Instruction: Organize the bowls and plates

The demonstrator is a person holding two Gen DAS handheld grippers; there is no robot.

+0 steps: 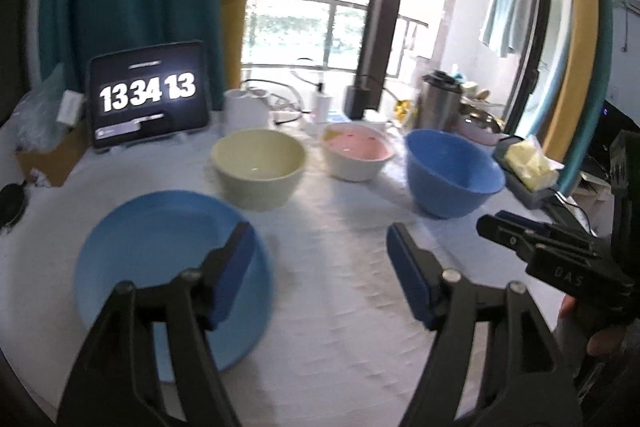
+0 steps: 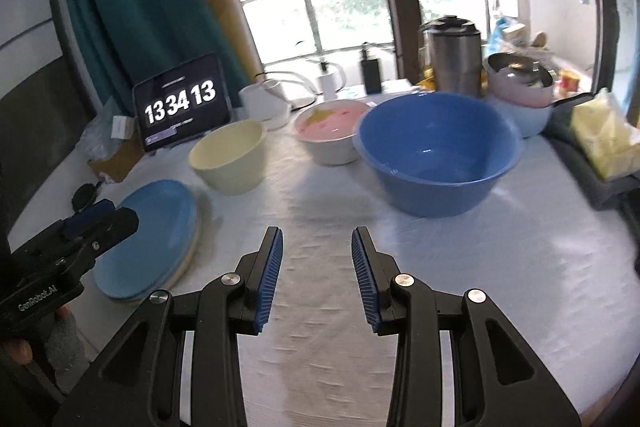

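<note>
Both grippers hang above the white-clothed worktop (image 2: 460,267) holding nothing: the left gripper (image 1: 320,267) has its fingers spread wide, the right gripper (image 2: 317,277) has its fingers apart. A blue plate (image 1: 160,251) lies near left on a cream plate (image 2: 188,263). Farther back stand, left to right, a yellow bowl (image 1: 258,167), a pink-lined white bowl (image 1: 356,155) and a blue bowl (image 2: 438,151).

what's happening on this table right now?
A person holds two claws over a white-clothed table; both are open and empty. The left claw hovers beside the blue plate, which tops a short stack of plates. The right claw points toward the blue bowl. The yellow bowl and the pink-lined bowl sit separately behind; no bowls are nested.
</note>
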